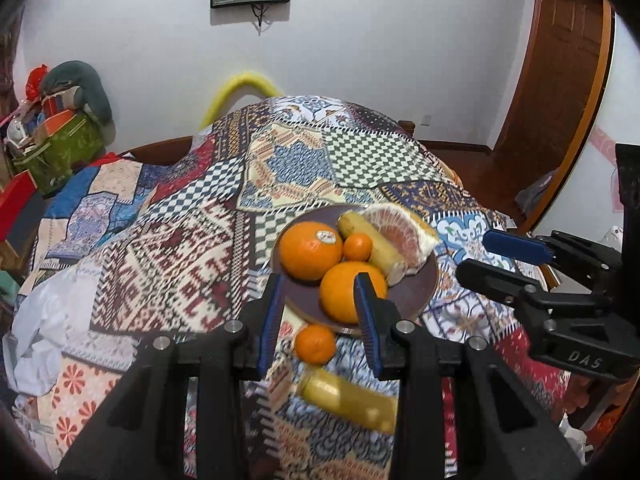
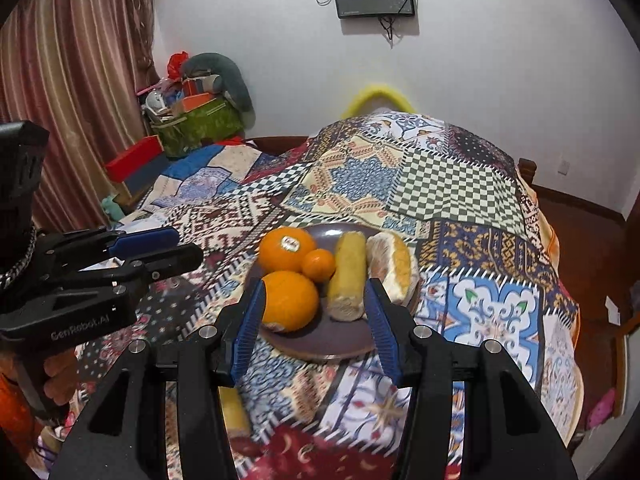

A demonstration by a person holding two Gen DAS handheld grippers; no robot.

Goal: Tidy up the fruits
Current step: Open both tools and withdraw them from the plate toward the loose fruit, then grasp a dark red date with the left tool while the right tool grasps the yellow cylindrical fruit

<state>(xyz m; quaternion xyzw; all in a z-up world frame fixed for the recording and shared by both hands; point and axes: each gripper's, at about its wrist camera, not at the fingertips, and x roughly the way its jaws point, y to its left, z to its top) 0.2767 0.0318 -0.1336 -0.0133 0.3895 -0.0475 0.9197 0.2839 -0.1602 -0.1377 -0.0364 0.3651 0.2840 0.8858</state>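
On the patchwork cloth, a brown plate is being used as the gathering place, and most of the fruit is judged to be already sorted onto it. Going left to right across the plate in the left wrist view, a stickered orange, a small mandarin, a banana and a pomelo wedge are being held there, with a second orange at the near edge. Two pieces are being left outside: a loose mandarin just beside the near rim and a second banana nearer the camera. The left gripper is being kept wide apart with nothing in it, poised above the loose mandarin. The right gripper is likewise being held wide and unloaded, over the plate's near edge.
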